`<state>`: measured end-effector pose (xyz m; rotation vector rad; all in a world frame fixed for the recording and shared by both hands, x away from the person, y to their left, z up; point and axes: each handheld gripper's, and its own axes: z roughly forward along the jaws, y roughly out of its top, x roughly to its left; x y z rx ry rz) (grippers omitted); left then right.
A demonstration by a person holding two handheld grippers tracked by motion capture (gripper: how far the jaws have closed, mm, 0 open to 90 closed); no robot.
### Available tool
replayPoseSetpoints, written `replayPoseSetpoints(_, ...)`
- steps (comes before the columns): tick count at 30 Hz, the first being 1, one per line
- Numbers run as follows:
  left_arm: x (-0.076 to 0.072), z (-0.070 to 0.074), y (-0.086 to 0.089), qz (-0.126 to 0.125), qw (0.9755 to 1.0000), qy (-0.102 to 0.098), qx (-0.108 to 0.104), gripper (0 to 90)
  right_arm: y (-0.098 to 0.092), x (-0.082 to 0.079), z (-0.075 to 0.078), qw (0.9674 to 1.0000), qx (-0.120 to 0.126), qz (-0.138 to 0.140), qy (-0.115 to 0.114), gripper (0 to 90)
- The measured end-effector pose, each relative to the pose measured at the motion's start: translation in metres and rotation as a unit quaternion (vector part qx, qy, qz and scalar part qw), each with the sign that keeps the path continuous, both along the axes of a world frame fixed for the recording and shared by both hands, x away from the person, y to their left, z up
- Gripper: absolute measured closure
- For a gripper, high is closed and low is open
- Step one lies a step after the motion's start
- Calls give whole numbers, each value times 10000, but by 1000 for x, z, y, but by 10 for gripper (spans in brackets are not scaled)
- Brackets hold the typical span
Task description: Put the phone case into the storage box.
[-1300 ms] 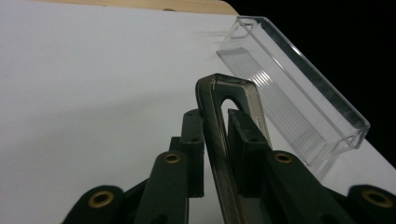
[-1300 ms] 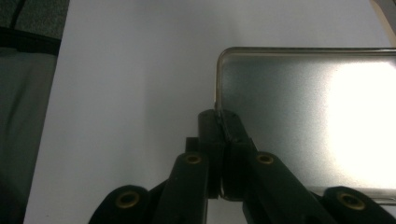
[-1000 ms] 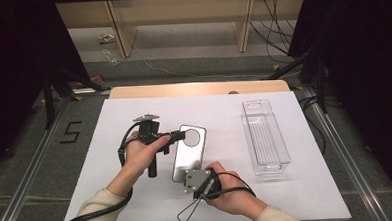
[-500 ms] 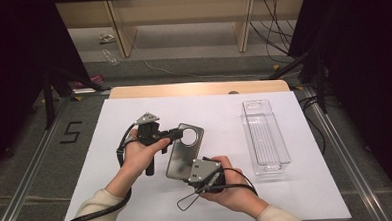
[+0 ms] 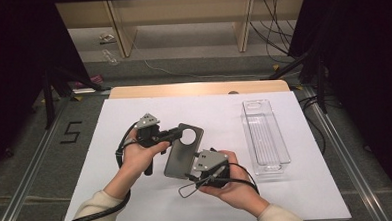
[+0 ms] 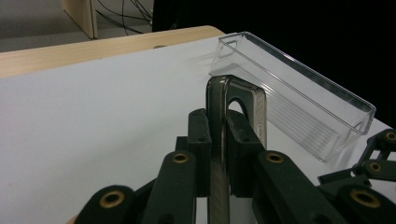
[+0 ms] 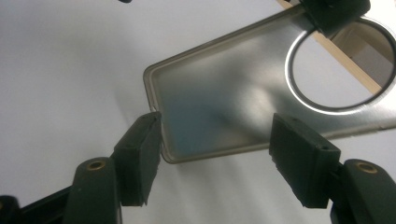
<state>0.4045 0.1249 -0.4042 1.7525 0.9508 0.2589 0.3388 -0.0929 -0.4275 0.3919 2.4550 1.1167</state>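
Clear plastic tray off to the right on white table, well apart. Left gripper clamped on smoky phone case, lifted mid-table. Right gripper just opened wide, case corner loose between jaws; earlier pinching it.

A smoky translucent glossy plastic phone case, a clear glossy plastic tray, a matt white tabletop.

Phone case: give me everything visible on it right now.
The phone case is a smoky, translucent, soft-looking shell with a raised rim, rounded corners and a large round camera cutout near one end. It is held up off the white table, tilted. The left gripper clamps its edge by the cutout end. The right gripper has just been opening; its jaws straddle the opposite end without pressing.
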Motion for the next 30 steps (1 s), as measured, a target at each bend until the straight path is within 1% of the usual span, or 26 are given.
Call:
replayPoseSetpoints(1, 0, 0, 1, -2, 10000, -18, -10, 816, -1, 1, 1, 10000, 19, -24, -30, 358)
replayPoseSetpoints(4, -1, 0, 2, 13, 10000, 6, -90, 815, -4, 2, 2, 9998, 93, -158, 15, 356)
replayPoseSetpoints(6, -2, -1, 3, 29, 10000, -14, -81, 815, -5, 4, 3, 9996, 129, -266, 17, 352)
replayPoseSetpoints(10, -3, -1, 5, 50, 9999, -90, -70, 815, -8, 6, 4, 9990, 208, -393, 8, 345)
replayPoseSetpoints(16, -8, -2, 7, 58, 9998, -177, -106, 815, -12, 8, 5, 9977, 299, -599, 66, 336)
replayPoseSetpoints(19, -10, -2, 10, 57, 9997, -223, -108, 815, -14, 10, 5, 9971, 347, -671, 33, 333)
replayPoseSetpoints(25, -14, -3, 13, 87, 9994, -297, -136, 815, -18, 13, 7, 9952, 472, -850, 59, 328)
replayPoseSetpoints(30, -18, -4, 13, 22, 9993, -327, -180, 815, -20, 14, 7, 9943, 515, -932, 73, 328)
